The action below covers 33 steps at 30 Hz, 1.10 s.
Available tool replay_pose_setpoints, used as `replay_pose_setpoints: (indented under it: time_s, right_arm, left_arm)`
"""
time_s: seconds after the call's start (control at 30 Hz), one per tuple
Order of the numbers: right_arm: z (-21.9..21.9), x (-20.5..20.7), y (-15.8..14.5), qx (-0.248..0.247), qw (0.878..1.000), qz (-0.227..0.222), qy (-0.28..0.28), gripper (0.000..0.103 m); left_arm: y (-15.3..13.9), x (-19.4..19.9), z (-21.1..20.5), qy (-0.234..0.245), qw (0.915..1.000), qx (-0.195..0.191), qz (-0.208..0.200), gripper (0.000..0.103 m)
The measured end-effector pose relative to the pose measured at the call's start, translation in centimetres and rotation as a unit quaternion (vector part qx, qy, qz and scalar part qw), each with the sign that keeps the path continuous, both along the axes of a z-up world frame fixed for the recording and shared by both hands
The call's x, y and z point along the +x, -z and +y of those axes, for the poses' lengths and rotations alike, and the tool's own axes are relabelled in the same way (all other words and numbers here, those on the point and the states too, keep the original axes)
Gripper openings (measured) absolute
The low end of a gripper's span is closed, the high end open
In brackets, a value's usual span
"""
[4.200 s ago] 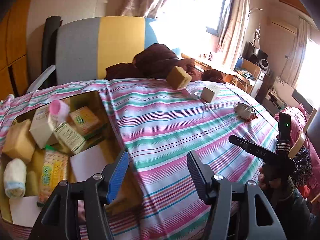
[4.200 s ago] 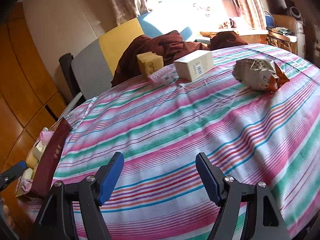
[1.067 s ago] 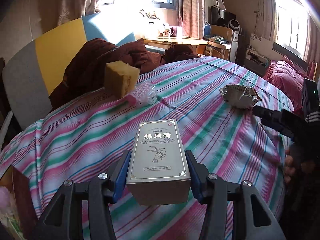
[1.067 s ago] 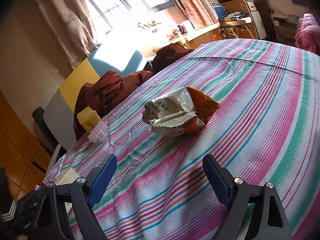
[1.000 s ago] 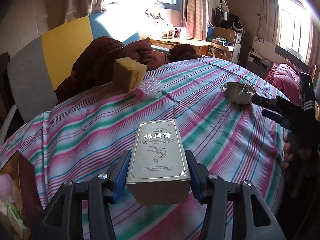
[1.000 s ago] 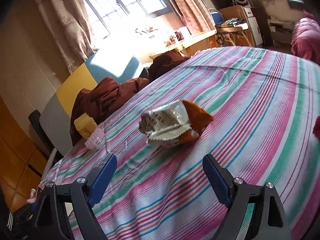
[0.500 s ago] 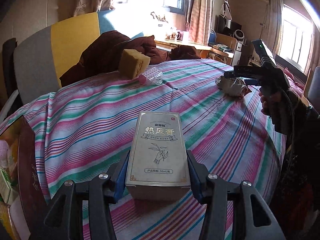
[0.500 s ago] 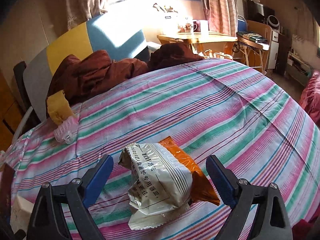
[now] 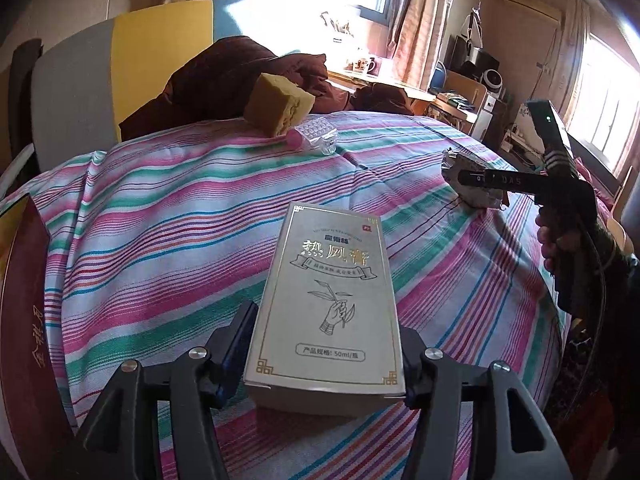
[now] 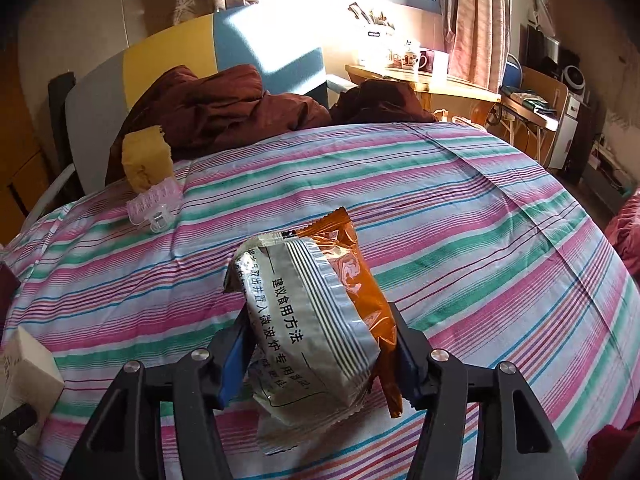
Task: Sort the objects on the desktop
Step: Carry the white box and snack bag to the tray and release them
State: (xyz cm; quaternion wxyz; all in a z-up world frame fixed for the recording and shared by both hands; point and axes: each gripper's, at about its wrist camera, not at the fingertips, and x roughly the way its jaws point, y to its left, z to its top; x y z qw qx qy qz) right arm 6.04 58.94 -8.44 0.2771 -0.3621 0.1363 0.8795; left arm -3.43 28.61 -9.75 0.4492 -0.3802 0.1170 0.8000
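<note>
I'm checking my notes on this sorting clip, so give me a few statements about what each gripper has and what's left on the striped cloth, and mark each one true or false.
1. The left gripper is shut on a pale box. True.
2. The right gripper is open and has nothing in it. False: its jaws are shut on a snack packet.
3. A yellow sponge sits at the far side of the striped cloth. True.
4. The clear plastic case lies far from the sponge, near the snack packet. False: it lies right beside the sponge.
5. The snack packet is blue and green. False: it is silver and orange.
</note>
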Motion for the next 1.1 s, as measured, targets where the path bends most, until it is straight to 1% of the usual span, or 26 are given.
replay_pose_setpoints:
  time_s: [0.07, 0.17, 0.3, 0.53, 0.63, 0.83, 0.93, 1.1]
  right_arm:
    - [-1.6, 0.1, 0.0, 0.002, 1.0, 0.007, -0.01, 0.061]
    - [-3.9, 0.4, -0.1, -0.003, 1.0, 0.021, -0.023, 0.061]
    - [-6.8, 1.0, 0.0, -0.022, 0.998, 0.043, -0.041, 0.061]
    - [-11.7, 2.0, 0.2, -0.054, 0.993, 0.079, -0.063, 0.061]
    - [-13.9, 2.1, 0.3, -0.052, 0.992, 0.081, -0.078, 0.061]
    - [-16.8, 2.0, 0.0, -0.071, 0.988, 0.085, -0.107, 0.061]
    - [-18.7, 1.2, -0.9, -0.075, 0.984, 0.091, -0.131, 0.061]
    - [-23.5, -0.5, -3.2, -0.057, 0.974, 0.104, -0.191, 0.061]
  left_arm:
    - [0.0, 0.0, -0.3, -0.004, 1.0, 0.004, -0.003, 0.055]
    - [-0.1, 0.9, -0.8, -0.001, 1.0, 0.001, 0.009, 0.055]
    - [-0.3, 2.4, -1.7, 0.003, 0.9997, 0.0, 0.024, 0.055]
    - [-0.9, 4.1, -4.2, -0.011, 0.9996, 0.013, 0.024, 0.055]
    - [-1.7, 4.9, -5.4, -0.015, 0.9991, 0.024, 0.033, 0.055]
    - [-4.0, 6.3, -8.0, -0.029, 0.9968, 0.051, 0.055, 0.055]
    - [-5.0, 6.6, -9.9, -0.045, 0.9948, 0.063, 0.066, 0.055]
    - [-6.7, 6.0, -13.8, -0.086, 0.9896, 0.084, 0.08, 0.055]
